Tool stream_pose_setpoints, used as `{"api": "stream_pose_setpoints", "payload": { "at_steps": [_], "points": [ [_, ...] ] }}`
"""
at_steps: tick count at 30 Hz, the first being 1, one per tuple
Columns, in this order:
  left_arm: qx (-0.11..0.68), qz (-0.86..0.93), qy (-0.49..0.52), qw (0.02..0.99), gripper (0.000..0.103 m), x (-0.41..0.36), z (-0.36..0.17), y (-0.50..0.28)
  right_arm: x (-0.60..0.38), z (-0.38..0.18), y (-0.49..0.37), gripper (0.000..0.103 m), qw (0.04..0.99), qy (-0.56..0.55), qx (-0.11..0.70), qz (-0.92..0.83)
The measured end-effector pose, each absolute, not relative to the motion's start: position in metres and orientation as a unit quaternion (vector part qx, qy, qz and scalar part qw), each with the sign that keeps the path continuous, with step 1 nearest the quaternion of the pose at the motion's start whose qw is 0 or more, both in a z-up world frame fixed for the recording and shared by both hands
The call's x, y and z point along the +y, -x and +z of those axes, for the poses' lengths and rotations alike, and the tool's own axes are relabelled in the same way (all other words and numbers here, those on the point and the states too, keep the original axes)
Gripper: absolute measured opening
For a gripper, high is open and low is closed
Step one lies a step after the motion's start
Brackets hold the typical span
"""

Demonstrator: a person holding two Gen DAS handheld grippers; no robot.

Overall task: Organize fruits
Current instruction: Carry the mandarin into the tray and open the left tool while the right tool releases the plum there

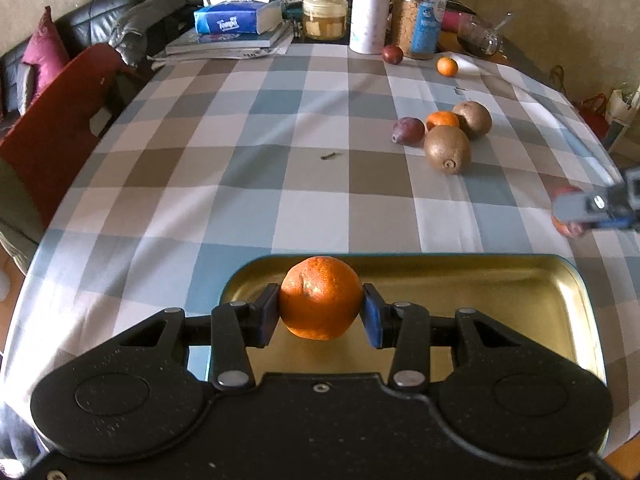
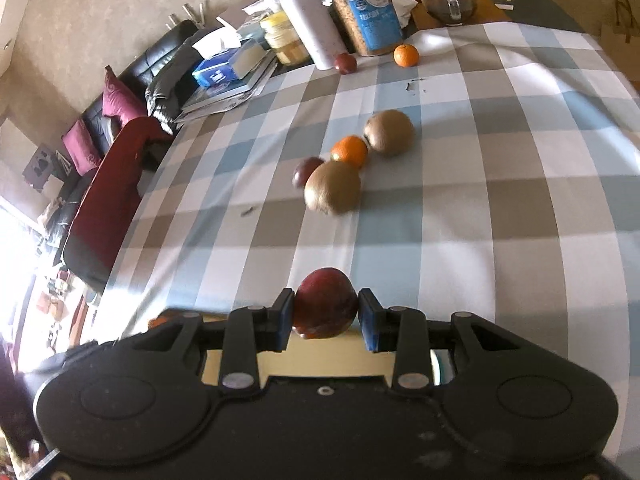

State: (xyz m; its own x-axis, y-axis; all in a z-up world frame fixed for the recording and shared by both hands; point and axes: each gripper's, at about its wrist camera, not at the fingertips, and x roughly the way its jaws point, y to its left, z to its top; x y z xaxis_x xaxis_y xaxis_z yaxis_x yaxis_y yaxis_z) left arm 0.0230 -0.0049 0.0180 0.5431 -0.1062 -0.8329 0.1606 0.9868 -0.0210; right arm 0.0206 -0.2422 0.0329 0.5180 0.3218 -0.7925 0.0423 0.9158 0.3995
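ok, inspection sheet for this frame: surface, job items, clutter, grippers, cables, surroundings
Surface: checked tablecloth, small dark scrap on it.
Job's things: gold tray, nothing resting in it; two kiwis, a mandarin and a plum clustered; another plum and mandarin by the jars.
Clutter: tissue pack, books, jars, bottle at far edge.
Grippers: left hand-held gripper shut on orange over tray; right hand-held gripper shut on red fruit.
Cables: nothing seen.
Surroundings: black sofa, red chair.
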Motion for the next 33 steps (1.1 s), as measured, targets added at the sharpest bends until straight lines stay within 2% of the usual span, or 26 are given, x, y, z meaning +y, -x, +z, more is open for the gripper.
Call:
{"api": "stream_pose_setpoints", "payload": {
  "at_steps": [13, 33],
  "points": [
    [0.494, -0.098, -0.018, 0.864, 0.05, 0.013, 0.006, -0.024, -0.21, 0.012, 0.037, 0.036, 0.84, -0.19, 0.507, 0.024],
    [0.505, -0.108, -0.015, 0.856, 0.051, 0.021, 0.0, -0.022, -0.203, 0.009, 0.046, 0.037, 0.833, -0.182, 0.523, -0.014]
  ]
}}
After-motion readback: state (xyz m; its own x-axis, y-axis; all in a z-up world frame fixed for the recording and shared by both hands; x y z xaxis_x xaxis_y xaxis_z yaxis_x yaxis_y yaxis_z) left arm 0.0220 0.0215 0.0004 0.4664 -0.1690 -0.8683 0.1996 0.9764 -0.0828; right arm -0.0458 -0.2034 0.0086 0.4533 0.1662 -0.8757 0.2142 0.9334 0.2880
